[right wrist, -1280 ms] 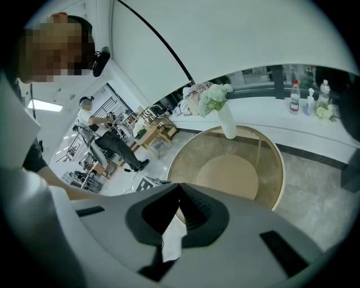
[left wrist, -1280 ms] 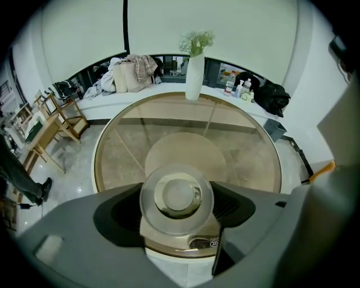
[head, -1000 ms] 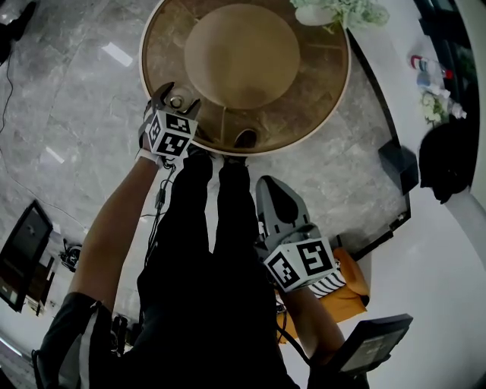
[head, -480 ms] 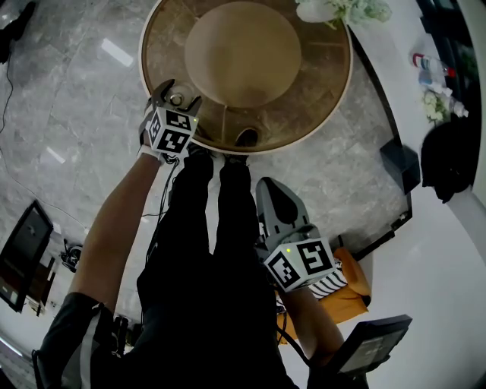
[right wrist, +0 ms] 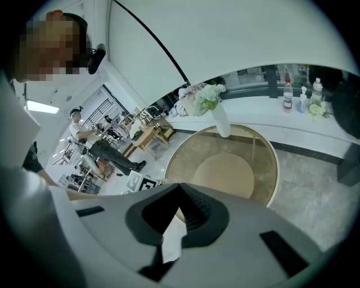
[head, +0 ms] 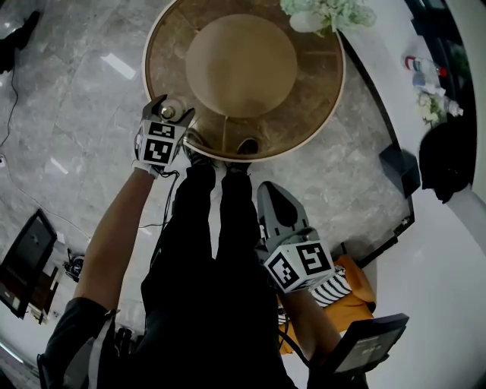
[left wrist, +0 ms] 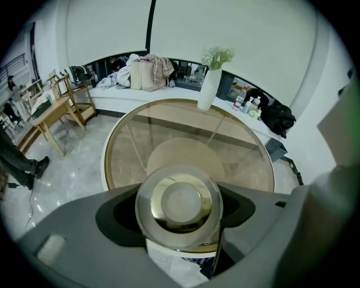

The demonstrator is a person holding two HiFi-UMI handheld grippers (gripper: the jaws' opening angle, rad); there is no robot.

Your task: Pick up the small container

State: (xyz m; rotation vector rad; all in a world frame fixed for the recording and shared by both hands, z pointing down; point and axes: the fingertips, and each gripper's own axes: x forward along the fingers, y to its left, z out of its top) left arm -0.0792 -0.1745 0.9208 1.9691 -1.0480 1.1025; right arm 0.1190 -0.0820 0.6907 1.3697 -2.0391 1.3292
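Note:
The small container is a clear round pot with a gold lid. My left gripper is shut on it, one grey jaw on each side. In the head view the small container and left gripper sit over the near left rim of the round glass table. My right gripper hangs low beside the person's right leg, shut with nothing in it. In the right gripper view, the right gripper has its jaws meeting at the tips.
A white vase with green flowers stands at the table's far edge. A white curved counter with bottles runs on the right. The person's black-trousered legs fill the middle. Wooden furniture stands far left.
My left gripper, still shut on the container, has shifted slightly toward the table's near left rim. The right gripper has stayed beside the leg.

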